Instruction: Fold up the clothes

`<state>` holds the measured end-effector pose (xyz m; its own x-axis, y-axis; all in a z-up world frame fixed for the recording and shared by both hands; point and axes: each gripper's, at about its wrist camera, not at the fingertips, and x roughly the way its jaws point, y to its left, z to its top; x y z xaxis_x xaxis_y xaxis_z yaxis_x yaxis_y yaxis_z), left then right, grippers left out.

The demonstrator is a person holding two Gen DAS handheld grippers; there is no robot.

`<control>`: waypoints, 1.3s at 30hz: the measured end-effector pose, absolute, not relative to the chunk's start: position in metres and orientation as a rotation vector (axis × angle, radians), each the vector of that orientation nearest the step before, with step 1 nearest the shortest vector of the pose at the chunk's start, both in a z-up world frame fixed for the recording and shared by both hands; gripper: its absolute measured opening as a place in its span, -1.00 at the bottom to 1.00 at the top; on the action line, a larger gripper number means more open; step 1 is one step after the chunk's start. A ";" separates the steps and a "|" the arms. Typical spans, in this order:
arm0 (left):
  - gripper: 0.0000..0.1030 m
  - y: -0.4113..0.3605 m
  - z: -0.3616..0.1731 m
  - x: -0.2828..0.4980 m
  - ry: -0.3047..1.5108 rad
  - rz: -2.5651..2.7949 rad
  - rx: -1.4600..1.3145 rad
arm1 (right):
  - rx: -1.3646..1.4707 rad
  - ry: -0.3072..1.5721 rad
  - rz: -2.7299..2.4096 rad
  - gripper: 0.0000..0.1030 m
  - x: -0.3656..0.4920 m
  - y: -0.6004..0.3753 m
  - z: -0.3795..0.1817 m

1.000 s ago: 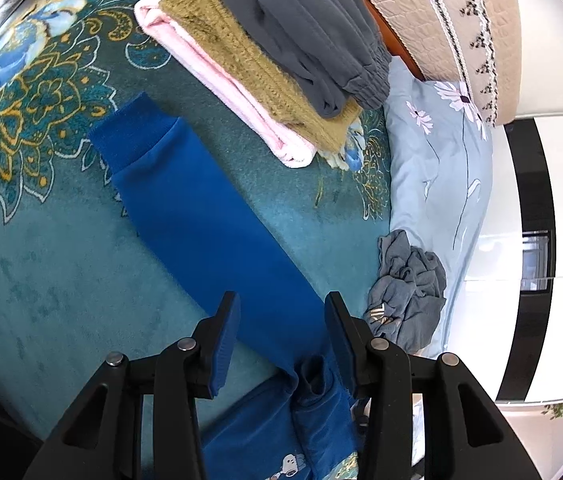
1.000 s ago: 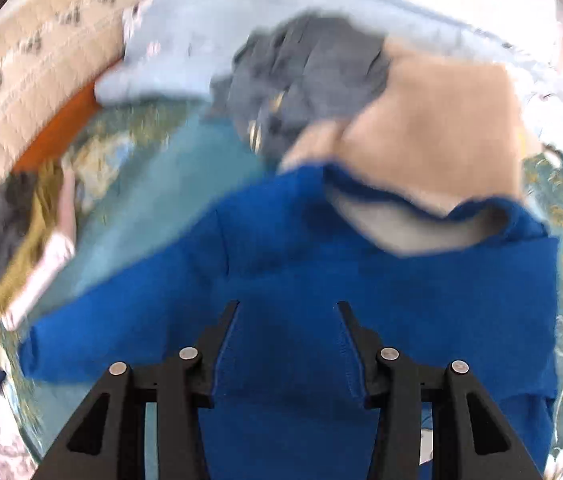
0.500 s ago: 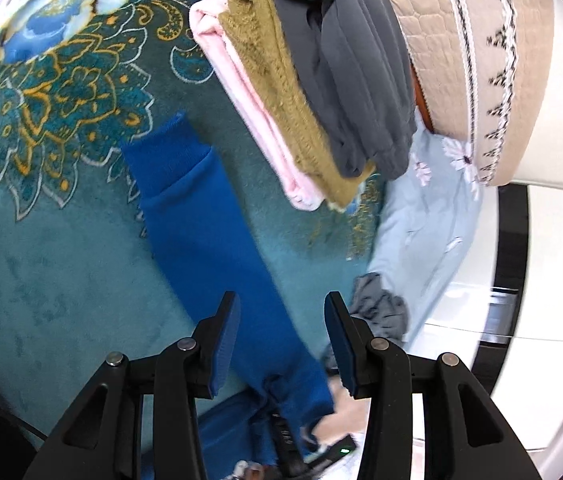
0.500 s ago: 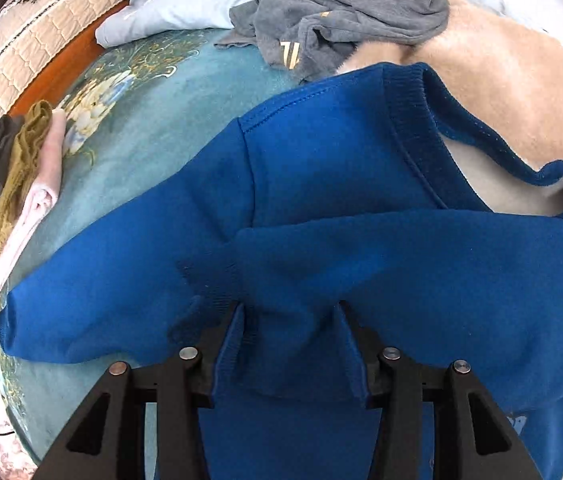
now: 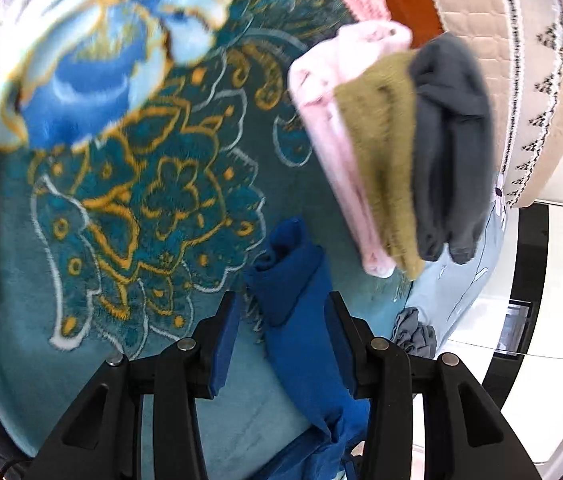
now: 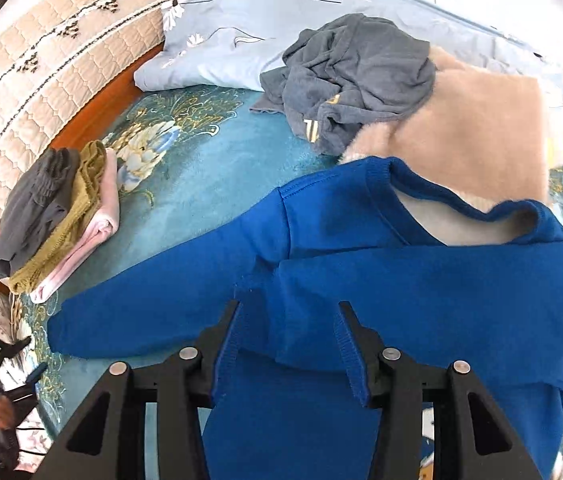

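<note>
A blue sweatshirt lies on the teal patterned bedspread, one sleeve folded across its chest, the other sleeve stretched out to the left. My right gripper is open just above the folded sleeve's cuff end. In the left wrist view the outstretched sleeve runs between the fingers of my open left gripper, its cuff just beyond the tips. I cannot tell whether the fingers touch the cloth.
A folded stack of pink, olive and grey clothes lies near the padded headboard; it shows in the right wrist view too. A crumpled grey garment, a beige fleece and a pale blue pillow lie beyond the sweatshirt.
My left gripper has moved along the outstretched sleeve toward its cuff. My right gripper has drawn back and up a little from the folded sleeve; both stay open.
</note>
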<state>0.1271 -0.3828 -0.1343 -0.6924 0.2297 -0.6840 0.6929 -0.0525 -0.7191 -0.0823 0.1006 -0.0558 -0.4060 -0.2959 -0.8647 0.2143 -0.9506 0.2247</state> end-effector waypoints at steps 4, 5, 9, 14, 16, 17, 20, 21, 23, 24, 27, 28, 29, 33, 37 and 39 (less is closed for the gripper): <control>-0.13 -0.374 -0.150 0.110 1.875 -1.825 1.082 | 1.535 -0.127 -2.421 -0.01 -0.077 0.112 -0.052; -0.13 -0.371 -0.153 0.104 1.873 -1.834 1.106 | 1.544 -0.131 -2.428 -0.01 -0.076 0.116 -0.051; -0.14 -0.364 -0.162 0.088 1.869 -1.842 1.130 | 1.567 -0.141 -2.452 -0.01 -0.069 0.132 -0.047; -0.29 -0.363 -0.166 0.082 1.849 -1.854 1.072 | 1.567 -0.142 -2.479 -0.01 -0.062 0.152 -0.037; -0.60 -0.361 -0.167 0.080 1.805 -1.850 1.088 | 1.562 -0.166 -2.495 -0.01 -0.060 0.160 -0.034; -0.69 -0.361 -0.167 0.081 1.792 -1.851 1.088 | 1.561 -0.176 -2.497 -0.01 -0.059 0.164 -0.033; -0.76 -0.359 -0.163 0.082 1.760 -1.871 1.080 | 1.552 -0.203 -2.493 -0.01 -0.057 0.172 -0.031; -0.78 -0.357 -0.157 0.080 1.731 -1.889 1.085 | 1.547 -0.208 -2.490 -0.01 -0.056 0.174 -0.031; -0.79 -0.355 -0.146 0.077 1.672 -1.931 1.093 | 1.534 -0.218 -2.474 -0.01 -0.056 0.178 -0.031; -0.79 -0.353 -0.136 0.074 1.636 -1.966 1.098 | 1.532 -0.232 -2.469 -0.01 -0.056 0.181 -0.033; -0.80 -0.343 -0.095 0.061 1.506 -2.123 1.115 | 1.530 -0.286 -2.450 -0.01 -0.056 0.189 -0.038; -0.80 -0.336 -0.077 0.055 1.444 -2.194 1.124 | 1.529 -0.305 -2.443 -0.01 -0.057 0.192 -0.040; -0.80 -0.329 -0.059 0.049 1.380 -2.263 1.132 | 1.529 -0.326 -2.433 -0.01 -0.057 0.196 -0.042; -0.79 -0.289 0.017 0.025 0.998 -2.508 1.181 | 1.528 -0.426 -2.395 -0.01 -0.057 0.214 -0.051; -0.79 -0.236 0.077 0.007 0.678 -2.634 1.142 | 1.523 -0.524 -2.394 -0.01 -0.056 0.239 -0.056; -0.79 -0.212 0.097 -0.003 0.577 -2.688 1.120 | 1.532 -0.563 -2.397 -0.01 -0.055 0.252 -0.061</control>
